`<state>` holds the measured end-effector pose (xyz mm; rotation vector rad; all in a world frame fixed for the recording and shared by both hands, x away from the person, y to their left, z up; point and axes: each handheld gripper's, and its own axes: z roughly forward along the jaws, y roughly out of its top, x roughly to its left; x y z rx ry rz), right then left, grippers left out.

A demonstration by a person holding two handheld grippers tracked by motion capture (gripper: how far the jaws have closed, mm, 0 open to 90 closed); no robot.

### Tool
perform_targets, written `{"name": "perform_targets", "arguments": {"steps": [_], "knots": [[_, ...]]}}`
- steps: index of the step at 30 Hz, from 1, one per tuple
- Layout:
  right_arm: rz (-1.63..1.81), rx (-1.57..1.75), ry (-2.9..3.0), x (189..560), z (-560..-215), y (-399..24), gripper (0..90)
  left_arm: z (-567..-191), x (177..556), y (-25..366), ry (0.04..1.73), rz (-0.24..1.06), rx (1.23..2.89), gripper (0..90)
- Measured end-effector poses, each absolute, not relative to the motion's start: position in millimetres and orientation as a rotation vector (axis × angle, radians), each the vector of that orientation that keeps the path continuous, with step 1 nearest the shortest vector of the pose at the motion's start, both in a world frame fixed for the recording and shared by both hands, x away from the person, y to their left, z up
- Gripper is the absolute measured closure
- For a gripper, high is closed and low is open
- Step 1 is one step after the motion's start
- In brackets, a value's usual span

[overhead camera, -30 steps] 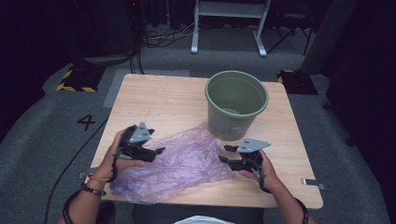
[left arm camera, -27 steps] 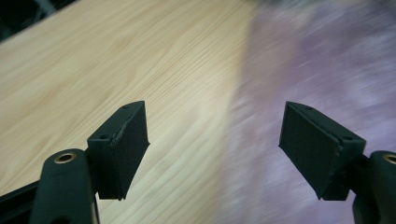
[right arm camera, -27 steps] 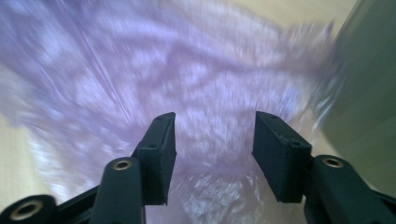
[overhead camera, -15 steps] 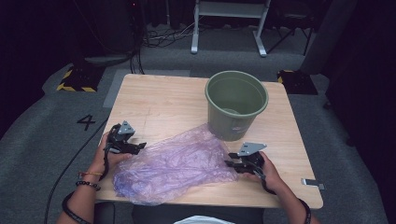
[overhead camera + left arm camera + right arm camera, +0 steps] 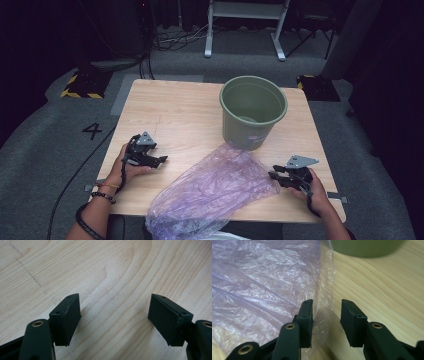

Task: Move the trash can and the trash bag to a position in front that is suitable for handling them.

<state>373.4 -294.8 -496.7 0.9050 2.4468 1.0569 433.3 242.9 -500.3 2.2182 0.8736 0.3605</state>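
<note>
Crinkled purple plastic bag (image 5: 215, 192) beside smooth round green bucket (image 5: 253, 111).

Crumpled translucent purple plastic bag (image 5: 217, 187) lying flat beside green bucket (image 5: 253, 111)

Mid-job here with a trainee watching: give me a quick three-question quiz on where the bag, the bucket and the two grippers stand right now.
1. True or false: the left gripper holds the purple plastic bag.
2. What lies between the right gripper's jaws?
3. The green bucket is: A) upright on the table, B) tipped over, C) inside the bag.

Key:
1. False: its open jaws hang over bare wood.
2. The bag's thin edge; the jaws have just been closing, with a gap left.
3. A
</note>
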Motion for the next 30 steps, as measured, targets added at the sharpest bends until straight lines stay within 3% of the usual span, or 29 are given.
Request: {"name": "perform_targets", "arguments": {"steps": [11,16,19,25,30], "knots": [[0.974,1.086,2.314,373,-496,-344,61.2,-501,430,226,0.812,0.340,2.227,25.6],[0.865,1.156,2.235,380,-493,-350,47.4,-502,428,220,0.802,0.334,2.224,25.6],[0.879,1.107,2.196,373,-483,-344,41.5,-502,428,218,0.788,0.334,2.228,25.7],[1.054,0.910,2.173,353,-449,-314,38.2,-503,427,218,0.787,0.332,2.218,25.6],[1.133,0.735,2.358,344,-455,-271,34.7,-503,426,217,0.787,0.334,2.218,25.6]]}}
